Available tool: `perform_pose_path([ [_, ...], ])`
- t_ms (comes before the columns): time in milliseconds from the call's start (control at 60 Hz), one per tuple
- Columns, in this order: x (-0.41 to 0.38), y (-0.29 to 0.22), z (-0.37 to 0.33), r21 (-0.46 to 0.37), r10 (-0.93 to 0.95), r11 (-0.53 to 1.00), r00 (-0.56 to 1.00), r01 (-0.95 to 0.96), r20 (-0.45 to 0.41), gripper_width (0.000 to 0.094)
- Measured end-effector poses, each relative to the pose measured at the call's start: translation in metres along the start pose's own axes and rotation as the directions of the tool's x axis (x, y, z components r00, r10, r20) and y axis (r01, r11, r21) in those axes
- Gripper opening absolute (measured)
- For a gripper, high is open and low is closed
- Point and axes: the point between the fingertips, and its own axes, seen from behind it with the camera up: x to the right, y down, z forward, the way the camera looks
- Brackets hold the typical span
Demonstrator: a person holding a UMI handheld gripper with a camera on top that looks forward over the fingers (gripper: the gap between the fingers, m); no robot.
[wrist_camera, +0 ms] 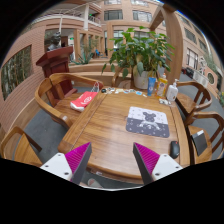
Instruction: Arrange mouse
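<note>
A dark mouse [174, 149] lies near the right edge of the wooden table [105, 125], beside a patterned grey mouse mat [148, 122]. My gripper [112, 162] is above the table's near edge, well short of the mouse and to its left. Its two fingers with magenta pads [75, 158] stand wide apart with nothing between them.
A red packet [84, 100] lies at the table's far left. Bottles [163, 86] and small items stand at the far end by a large potted plant [138, 50]. Wooden chairs [45, 100] surround the table. A dark object [198, 141] lies on the right chair.
</note>
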Motion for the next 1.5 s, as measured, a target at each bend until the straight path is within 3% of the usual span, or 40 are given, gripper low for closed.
perform_pose_path([
  [283,0.045,0.07,0.017,-0.067,0.077,0.995,0.996,-0.08,-0.039,0.0854],
  [400,0.086,0.111,0.023,-0.1,0.115,0.987,0.988,-0.125,-0.101,0.0855],
  [600,0.179,0.143,0.039,-0.063,0.153,0.983,0.961,-0.171,-0.232,0.0858],
  [917,0.301,0.111,0.109,0.061,0.187,0.982,0.923,-0.177,-0.337,0.0843],
  [1000,0.311,0.103,0.124,0.07,0.195,0.981,0.928,-0.182,-0.316,0.0769],
  [1133,0.321,0.096,0.136,0.099,0.231,0.972,0.926,-0.211,-0.3,0.0466],
  [1317,0.322,0.094,0.137,0.127,0.235,0.971,0.918,-0.205,-0.318,0.0363],
  [1500,0.328,0.085,0.132,0.134,0.272,0.961,0.898,-0.24,-0.346,0.034],
])
